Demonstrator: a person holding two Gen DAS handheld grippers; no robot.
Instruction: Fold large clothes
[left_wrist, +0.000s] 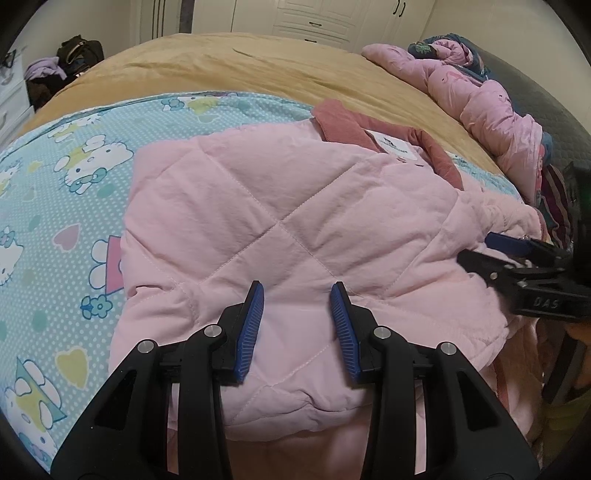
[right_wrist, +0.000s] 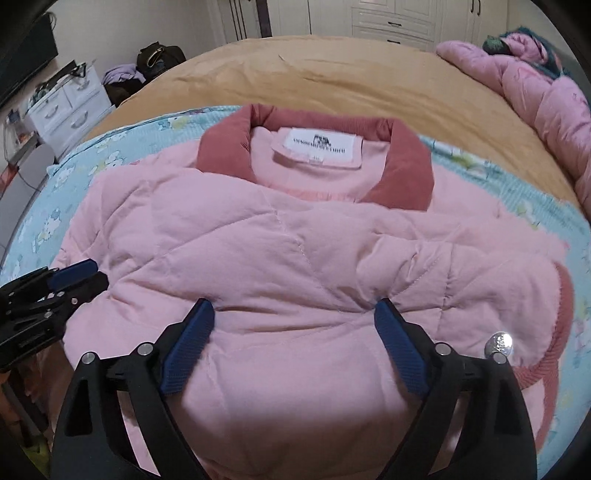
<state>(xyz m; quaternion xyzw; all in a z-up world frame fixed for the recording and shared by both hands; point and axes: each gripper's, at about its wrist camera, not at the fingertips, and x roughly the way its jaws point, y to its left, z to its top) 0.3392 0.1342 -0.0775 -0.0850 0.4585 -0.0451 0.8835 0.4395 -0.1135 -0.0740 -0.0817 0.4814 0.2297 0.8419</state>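
Tan bedspread (right_wrist: 332, 74) covers the bed and fills the background of both views, and a light blue cartoon-cat sheet (left_wrist: 55, 192) is spread over its near part. On that sheet lies the pink quilted jacket (right_wrist: 266, 251), collar away from the cameras and partly folded, with a padded panel doubled over its front. Its dusty-rose collar (right_wrist: 402, 166) stands open around a white neck label (right_wrist: 317, 146), and a ribbed rose cuff (right_wrist: 554, 332) curls at the jacket's right edge beside a silver snap (right_wrist: 499, 344).

A rumpled pink comforter (left_wrist: 491, 107) is heaped along the far right side of the bed, well apart from the jacket, with dark blue patterned fabric (left_wrist: 476, 62) mixed into it. White wardrobe doors (left_wrist: 314, 18) line the back wall. Off the bed's left side stand a white drawer unit (right_wrist: 70, 107) and a dark bag (right_wrist: 159, 55) with lilac clothing (right_wrist: 122, 75) piled beside it.

The left gripper (left_wrist: 297, 295) hovers over the near part of the jacket, blue pads spread with only fabric showing between them. The right gripper (right_wrist: 293, 310) is spread wider, its tips pressing into the puffy quilting at the near edge without pinching it.
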